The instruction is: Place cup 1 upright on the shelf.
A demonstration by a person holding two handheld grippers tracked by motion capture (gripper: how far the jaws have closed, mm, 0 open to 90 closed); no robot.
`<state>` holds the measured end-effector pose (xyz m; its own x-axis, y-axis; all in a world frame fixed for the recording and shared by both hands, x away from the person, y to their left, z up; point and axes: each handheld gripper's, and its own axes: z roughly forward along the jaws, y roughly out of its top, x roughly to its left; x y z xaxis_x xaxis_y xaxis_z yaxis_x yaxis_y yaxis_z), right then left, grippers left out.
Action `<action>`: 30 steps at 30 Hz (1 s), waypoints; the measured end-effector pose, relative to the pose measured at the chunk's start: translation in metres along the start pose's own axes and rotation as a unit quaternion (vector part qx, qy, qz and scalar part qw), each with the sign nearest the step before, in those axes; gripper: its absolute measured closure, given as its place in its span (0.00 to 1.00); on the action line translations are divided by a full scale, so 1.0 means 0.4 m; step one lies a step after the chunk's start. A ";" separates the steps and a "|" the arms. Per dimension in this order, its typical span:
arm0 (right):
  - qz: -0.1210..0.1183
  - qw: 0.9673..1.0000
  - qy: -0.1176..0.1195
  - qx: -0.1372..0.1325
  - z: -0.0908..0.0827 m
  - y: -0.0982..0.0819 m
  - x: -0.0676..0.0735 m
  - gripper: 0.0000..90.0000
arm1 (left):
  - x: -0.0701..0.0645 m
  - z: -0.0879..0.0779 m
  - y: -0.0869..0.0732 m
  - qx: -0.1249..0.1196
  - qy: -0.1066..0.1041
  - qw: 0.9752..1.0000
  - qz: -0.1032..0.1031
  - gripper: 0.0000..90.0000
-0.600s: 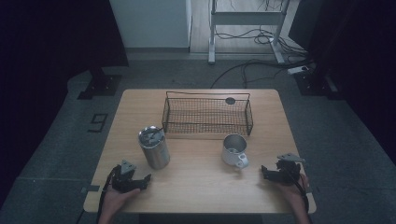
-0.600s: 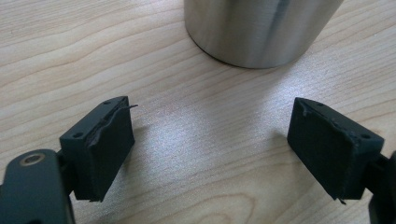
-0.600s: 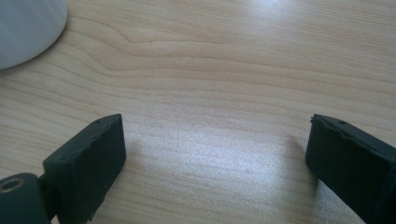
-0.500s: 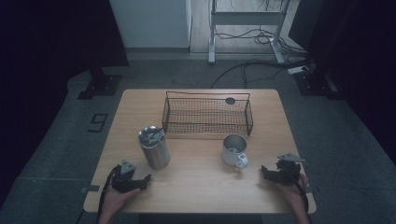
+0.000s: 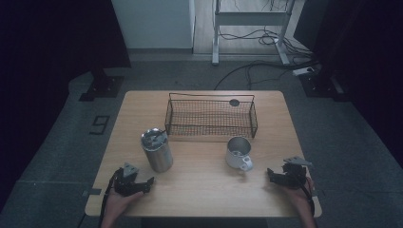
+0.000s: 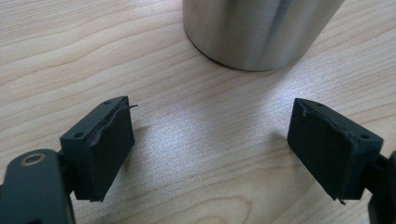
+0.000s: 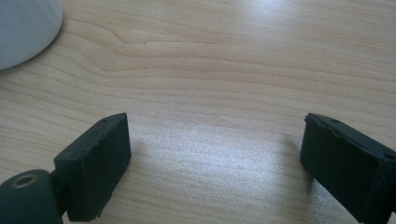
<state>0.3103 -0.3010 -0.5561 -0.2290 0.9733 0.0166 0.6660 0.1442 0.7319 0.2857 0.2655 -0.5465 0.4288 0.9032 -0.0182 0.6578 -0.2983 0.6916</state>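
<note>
Nothing has moved since the earlier frames: both hand-held grippers, left (image 5: 142,183) and right (image 5: 273,175), rest low in frame, jaws apart and empty. The canister (image 5: 156,150) and mug (image 5: 237,153) stand untouched on the worktop (image 5: 204,190), the basket (image 5: 211,117) empty, so I judge all the work remains.

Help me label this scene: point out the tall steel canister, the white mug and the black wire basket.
Tall steel canister (image 5: 158,156), high view, on its brushed side wall.
White mug (image 5: 236,156), high view, on its outer wall.
Black wire basket (image 5: 211,133), high view, on its near mesh wall.

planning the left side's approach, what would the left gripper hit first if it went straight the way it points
Likely the steel canister: it stands just ahead of the open left gripper, slightly right of centre, with bare table between.
</note>
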 end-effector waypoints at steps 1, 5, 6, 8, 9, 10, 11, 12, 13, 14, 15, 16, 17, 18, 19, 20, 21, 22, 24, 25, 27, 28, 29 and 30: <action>0.000 1.000 0.000 0.000 0.000 0.000 0.000 0.09 | 0.000 0.000 0.000 0.000 -0.001 1.000 -0.001 0.16; 0.000 1.000 0.000 0.001 0.000 0.000 0.000 0.09 | 0.002 0.000 0.000 -0.001 -0.003 1.000 -0.001 0.16; 0.000 1.000 0.000 0.001 0.000 0.000 0.000 0.09 | 0.002 0.000 0.000 -0.001 -0.003 1.000 -0.001 0.16; 0.001 1.000 0.000 0.000 0.000 0.000 0.000 0.10 | 0.002 -0.001 0.000 -0.002 -0.007 1.000 -0.002 0.16; 0.001 1.000 0.000 0.000 0.000 0.000 0.000 0.10 | 0.003 -0.005 0.001 -0.009 -0.011 1.000 -0.003 0.16; 0.001 1.000 0.000 0.000 0.000 0.000 0.000 0.10 | 0.003 -0.005 0.001 -0.009 -0.011 1.000 -0.003 0.17; 0.001 1.000 0.000 0.000 0.000 0.000 0.000 0.10 | 0.003 -0.014 0.003 -0.021 -0.019 1.000 -0.003 0.17; 0.001 1.000 0.000 0.000 0.000 0.000 0.000 0.10 | 0.003 -0.014 0.003 -0.021 -0.019 1.000 -0.003 0.17; 0.001 1.000 -0.001 0.000 0.000 0.000 0.000 0.10 | 0.003 -0.022 0.006 -0.033 -0.022 0.999 -0.005 0.16; 0.001 1.000 -0.001 0.000 0.000 0.000 0.000 0.10 | 0.003 -0.022 0.006 -0.033 -0.022 0.999 -0.005 0.16; 0.001 1.000 0.000 -0.001 0.000 0.000 0.000 0.10 | 0.007 -0.029 0.009 -0.039 -0.024 0.999 -0.016 0.16; 0.001 1.000 0.000 -0.001 0.000 0.000 0.000 0.10 | 0.007 -0.029 0.009 -0.039 -0.024 0.999 -0.016 0.16; 0.001 1.000 0.000 -0.001 0.000 0.000 -0.001 0.10 | 0.008 -0.035 0.011 -0.045 -0.022 0.999 -0.020 0.16; 0.002 1.000 0.000 -0.001 -0.001 0.000 -0.001 0.11 | 0.008 -0.038 0.012 -0.048 -0.022 0.998 -0.021 0.16; 0.002 1.000 0.000 -0.001 -0.001 0.000 -0.001 0.11 | 0.009 -0.045 0.015 -0.056 -0.023 0.998 -0.023 0.16; 0.002 1.000 -0.001 -0.001 -0.001 0.000 -0.001 0.11 | 0.008 -0.049 0.016 -0.060 -0.024 0.998 -0.024 0.16; 0.002 1.000 -0.001 -0.001 -0.001 0.000 -0.001 0.11 | 0.007 -0.059 0.019 -0.074 -0.027 0.997 -0.026 0.16; 0.002 1.000 -0.001 -0.001 -0.001 0.000 -0.001 0.11 | 0.007 -0.059 0.019 -0.074 -0.027 0.997 -0.026 0.16; 0.002 1.000 0.000 -0.001 -0.001 0.000 -0.001 0.11 | 0.005 -0.067 0.022 -0.081 -0.026 0.996 -0.028 0.16; 0.002 1.000 0.000 -0.002 -0.001 0.000 -0.002 0.12 | 0.005 -0.070 0.025 -0.084 -0.024 0.996 -0.030 0.16; 0.003 1.000 0.001 -0.004 -0.001 0.000 -0.005 0.13 | 0.003 -0.076 0.029 -0.088 -0.027 0.995 -0.033 0.16; 0.003 1.000 0.000 -0.004 -0.001 0.000 -0.005 0.13 | 0.002 -0.078 0.030 -0.089 -0.029 0.995 -0.033 0.16; 0.002 1.000 0.000 -0.004 -0.001 0.000 -0.006 0.13 | 0.000 -0.081 0.033 -0.090 -0.032 0.995 -0.033 0.16; 0.002 1.000 0.000 -0.004 -0.001 0.000 -0.006 0.13 | -0.002 -0.083 0.036 -0.092 -0.034 0.995 -0.034 0.16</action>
<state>0.3104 -0.3032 -0.5558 -0.2267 0.9738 0.0195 0.6615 0.1392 0.7369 0.2743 0.2706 -0.5126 0.4321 0.8945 -0.1147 0.5651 -0.1694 0.8074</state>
